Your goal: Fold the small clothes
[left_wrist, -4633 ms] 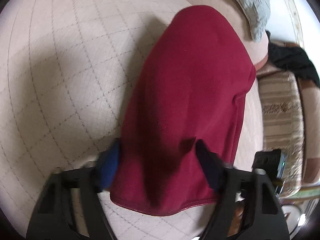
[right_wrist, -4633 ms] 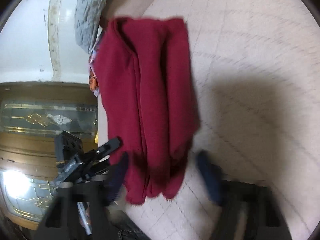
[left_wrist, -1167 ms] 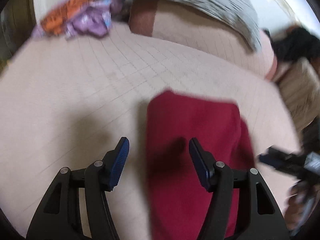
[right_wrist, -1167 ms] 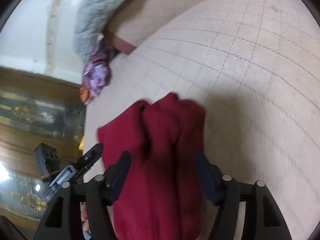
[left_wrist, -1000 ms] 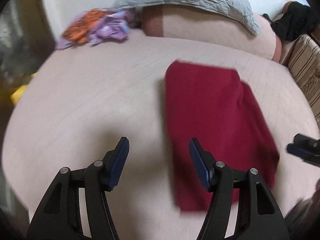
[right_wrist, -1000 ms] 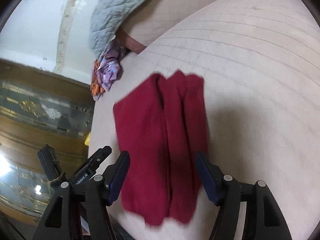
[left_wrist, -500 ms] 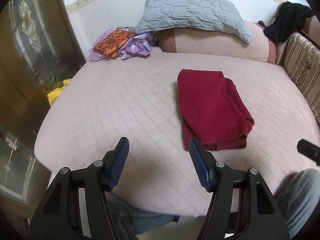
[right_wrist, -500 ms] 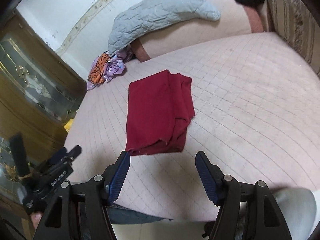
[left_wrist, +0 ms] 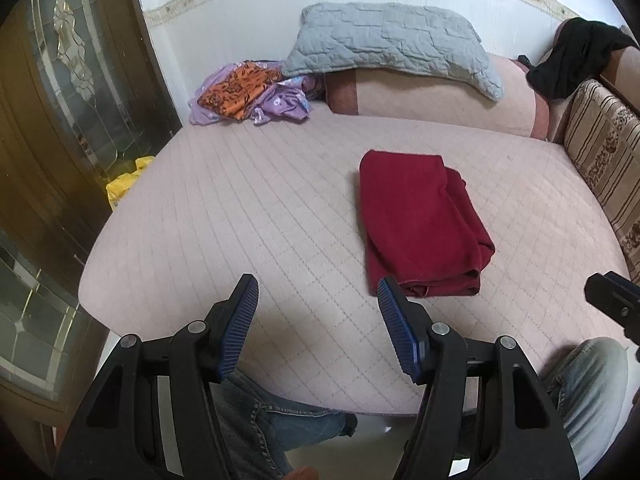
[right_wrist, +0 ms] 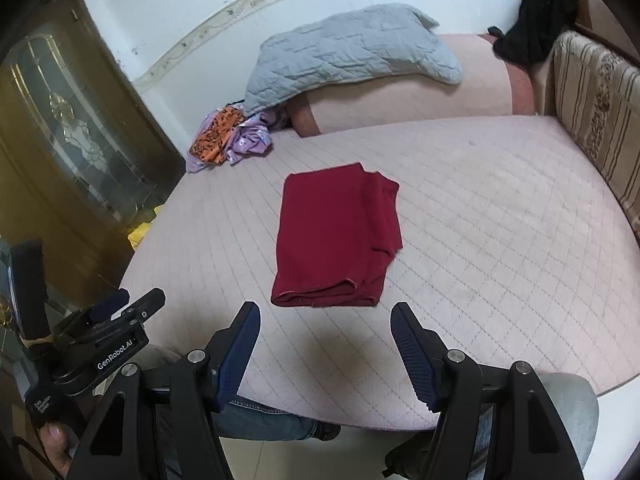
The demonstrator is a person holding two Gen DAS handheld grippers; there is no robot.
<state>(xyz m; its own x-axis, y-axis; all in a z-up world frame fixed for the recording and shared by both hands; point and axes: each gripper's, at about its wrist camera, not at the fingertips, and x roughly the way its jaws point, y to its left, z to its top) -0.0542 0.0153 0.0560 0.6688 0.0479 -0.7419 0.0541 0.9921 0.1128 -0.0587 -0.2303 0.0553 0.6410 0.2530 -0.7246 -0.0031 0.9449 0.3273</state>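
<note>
Red folded garment point(left_wrist: 420, 224) (one) lay on the bed point(left_wrist: 240, 220); two grippers, left gripper point(left_wrist: 316, 320) and right gripper point(right_wrist: 325, 342), hovered, jaws wide apart, empty.

Both views are evenly lit by soft, diffuse light, bright on the white wall beyond the jaws and dimmer toward the dark wooden glass-panelled door point(left_wrist: 60, 128) far out to their left. The folded dark red garment point(right_wrist: 340, 236) ahead of the jaws casts only a thin shadow along its near edge. A faint blurred shadow lies on the pink quilted bed cover point(right_wrist: 500, 248) between the right gripper's point(right_wrist: 325, 330) blue pads. Focus is sharp throughout, without motion blur. Fisheye distortion bows the bed edges, and black vignetting fills the corners.
</note>
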